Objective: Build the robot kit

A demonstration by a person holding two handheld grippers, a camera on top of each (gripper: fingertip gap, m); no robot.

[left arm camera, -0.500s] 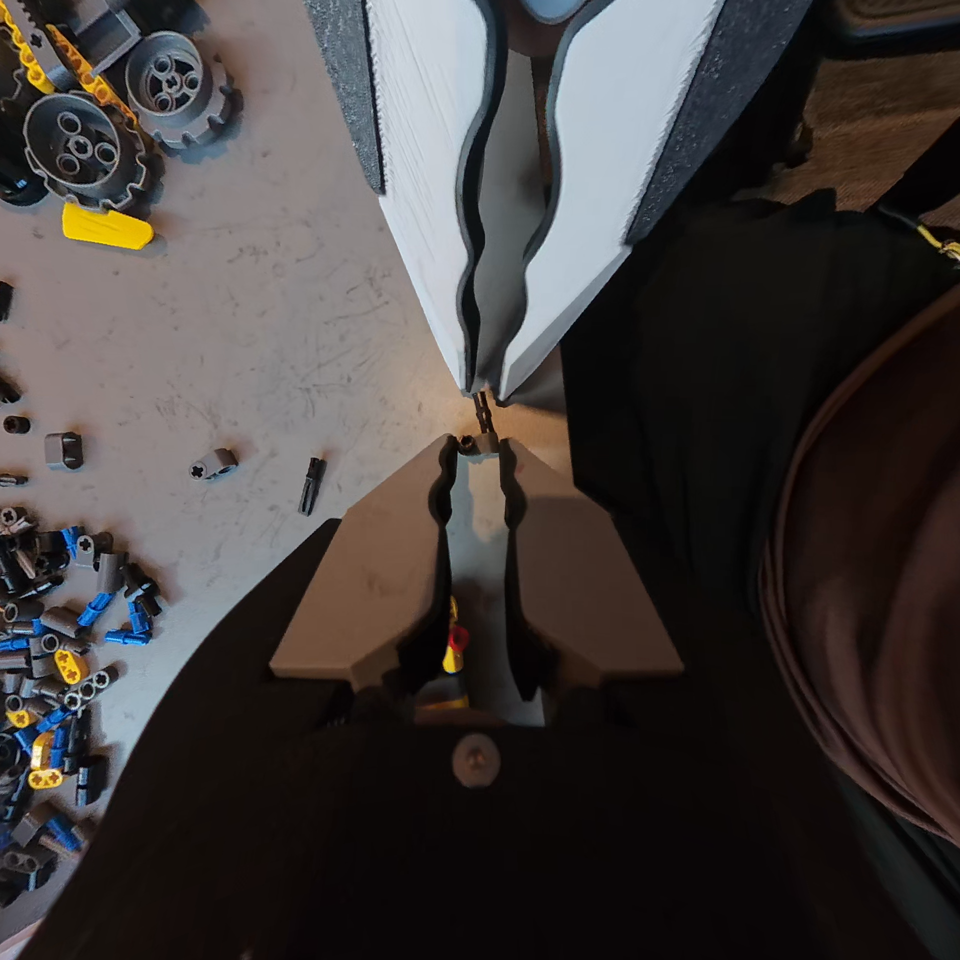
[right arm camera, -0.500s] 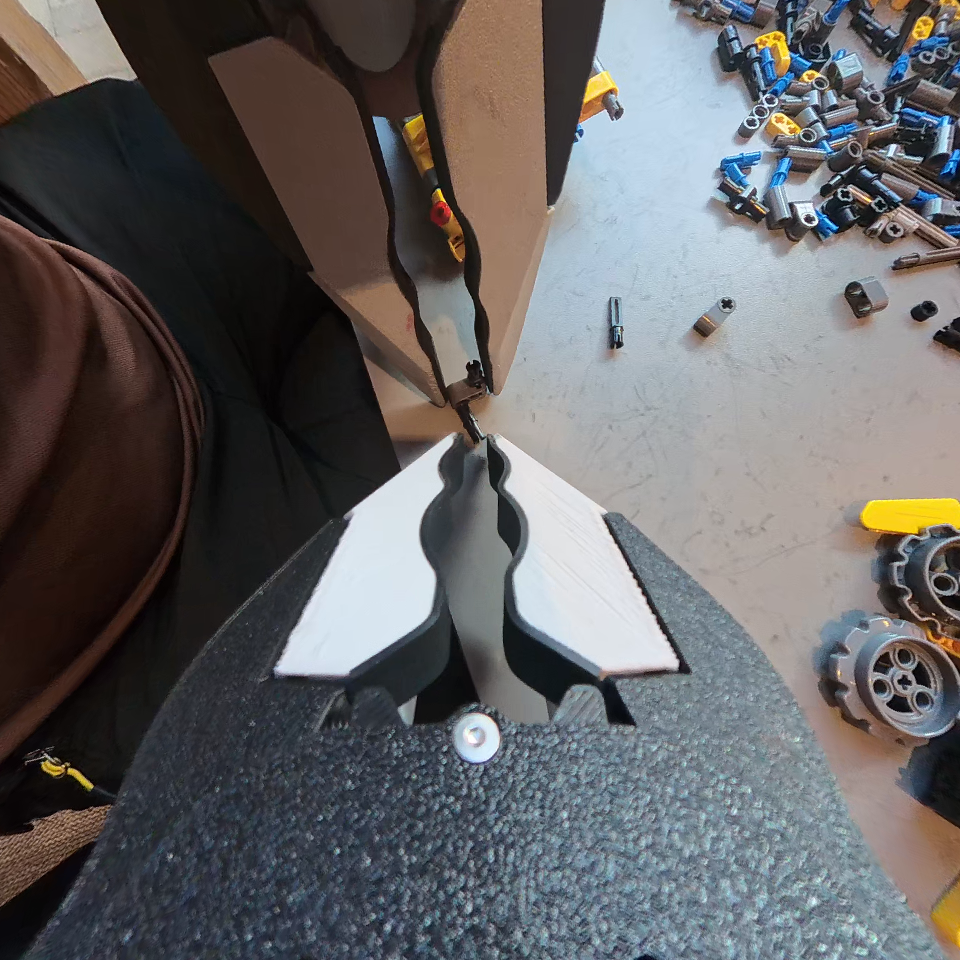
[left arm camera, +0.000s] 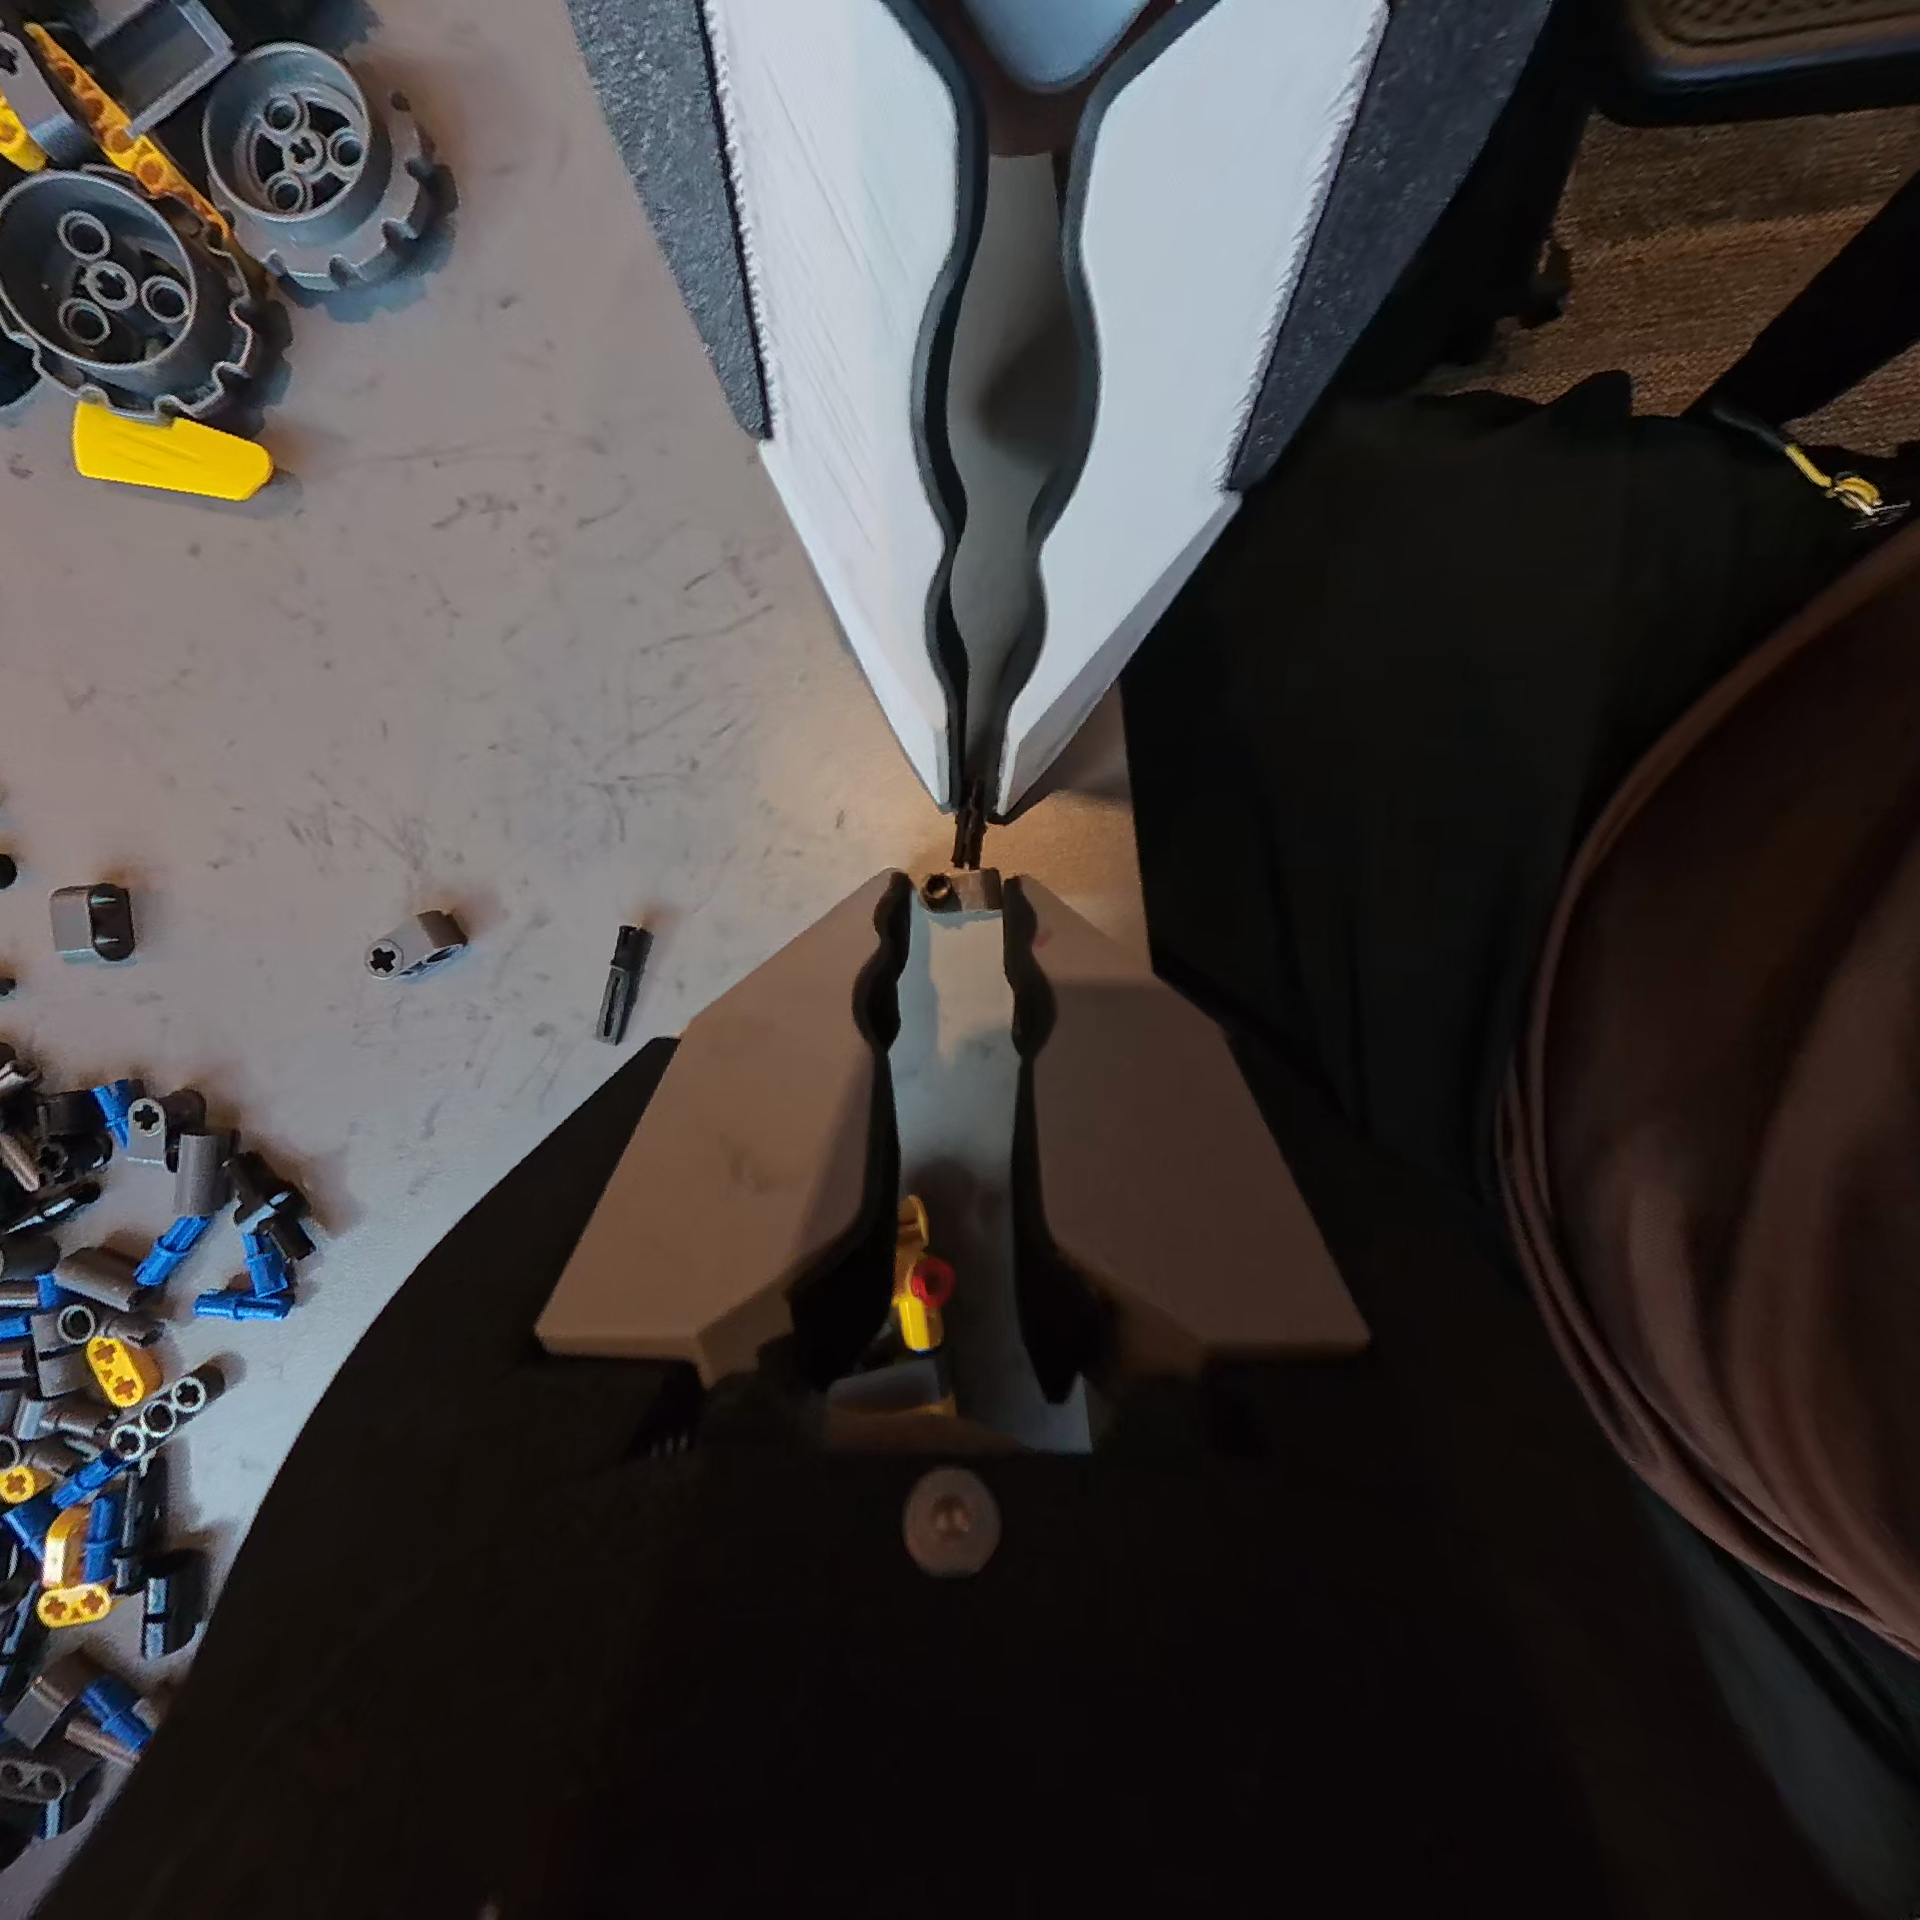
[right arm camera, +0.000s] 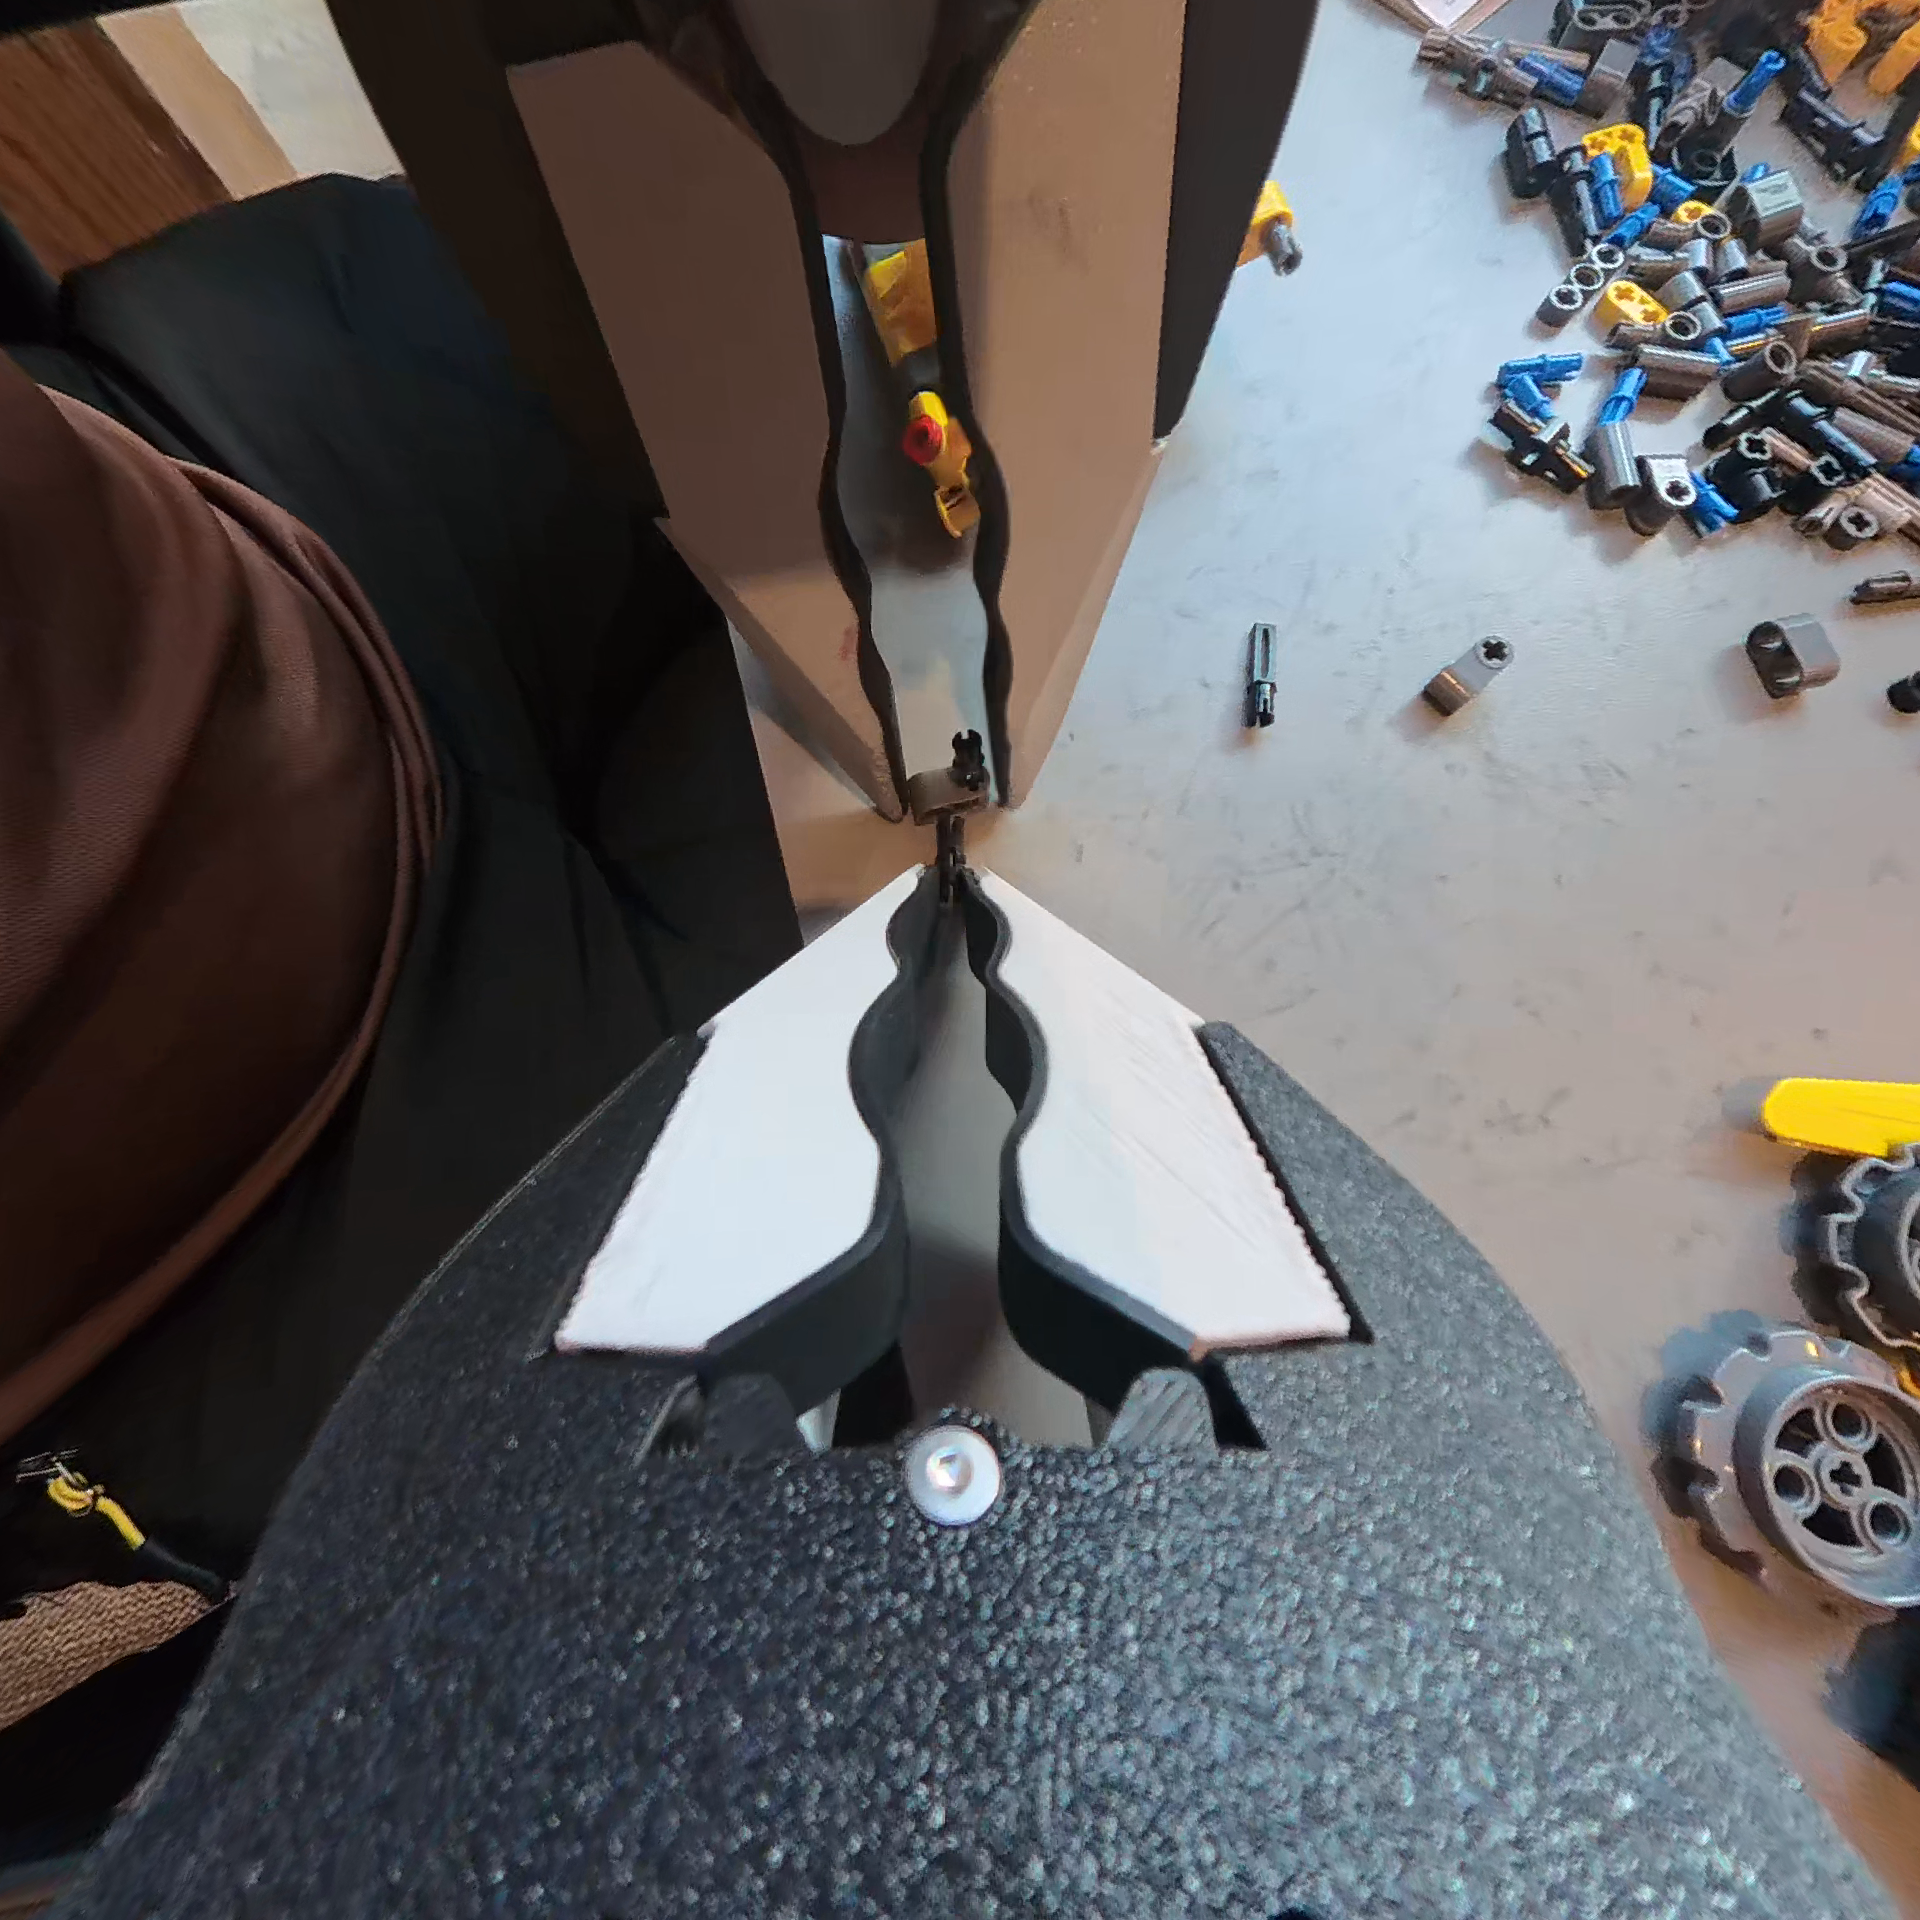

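Note:
My left gripper (left arm camera: 958,896), with tan fingers, is shut on a small grey connector (left arm camera: 966,890) at its tips. My right gripper (right arm camera: 948,881), with white fingers, is shut on a short black pin (right arm camera: 948,847). The two grippers face each other tip to tip above the table edge. The pin's free end meets the grey connector (right arm camera: 948,795) from the near side. Another black pin (right arm camera: 968,750) sticks out of the connector's far side. In the left wrist view the held pin (left arm camera: 971,826) reaches down to the connector from the right gripper (left arm camera: 975,802).
A loose black pin (left arm camera: 623,982) and two grey connectors (left arm camera: 416,945) lie on the grey table (left arm camera: 520,623). A pile of blue, grey and yellow parts (left arm camera: 94,1351) lies left, with grey wheels (left arm camera: 114,281) and a yellow panel (left arm camera: 171,462). A person's brown and black clothing (left arm camera: 1714,1143) fills the right. Both grippers' tips are close together, under 4 cm apart. The yellow panel (left arm camera: 171,462) is about 15 cm from both grippers' fingertips. Look for it in the right wrist view (right arm camera: 1870,1099) too.
The black pin was tilted against the connector; it now stands in line with it. Both grippers stay shut and have barely moved.

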